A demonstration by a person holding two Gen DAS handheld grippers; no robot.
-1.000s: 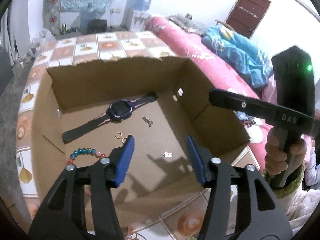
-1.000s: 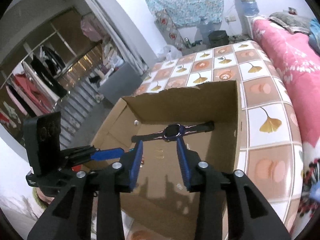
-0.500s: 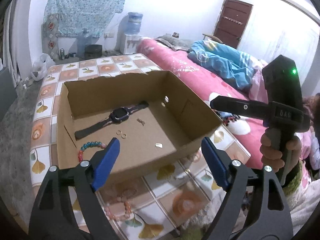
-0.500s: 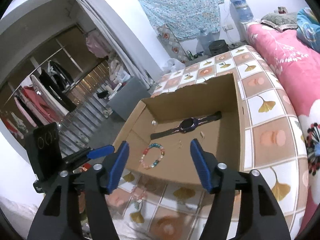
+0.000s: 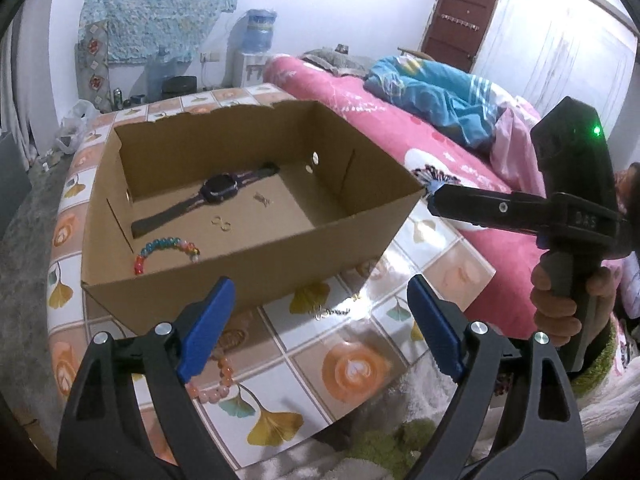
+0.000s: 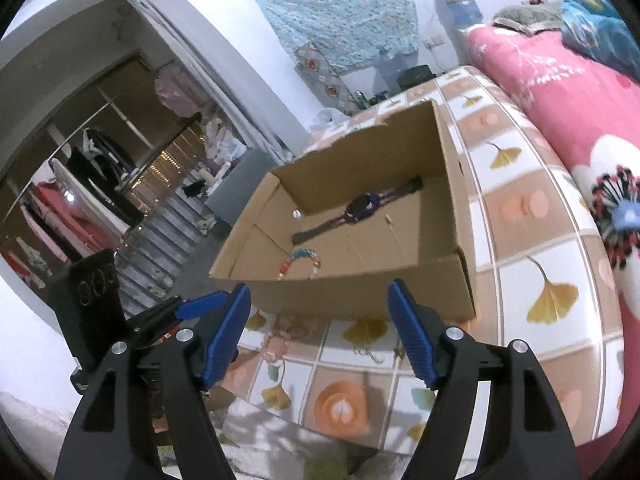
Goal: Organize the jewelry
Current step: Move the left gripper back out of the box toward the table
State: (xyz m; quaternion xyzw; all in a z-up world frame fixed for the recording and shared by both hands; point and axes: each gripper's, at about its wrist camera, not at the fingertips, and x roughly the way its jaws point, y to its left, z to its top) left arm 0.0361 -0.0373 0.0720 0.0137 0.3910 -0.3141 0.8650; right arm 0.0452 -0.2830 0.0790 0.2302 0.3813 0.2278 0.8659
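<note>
So the jewelry's mostly in the cardboard box (image 5: 256,264) on my tiled table (image 5: 360,364): dark watch (image 5: 218,190) along the far side, two little gold rings (image 5: 221,223) mid-floor, colorful bead bracelet (image 5: 166,250) by the near wall. A pink bead bracelet (image 5: 218,380) and a thin chain (image 5: 330,312) lie outside on the tiles, just in front of the box. My left gripper (image 5: 320,328) and right gripper (image 6: 320,332) both hang over the table's near edge, jaws just opened further, spread wide with nothing between them.
</note>
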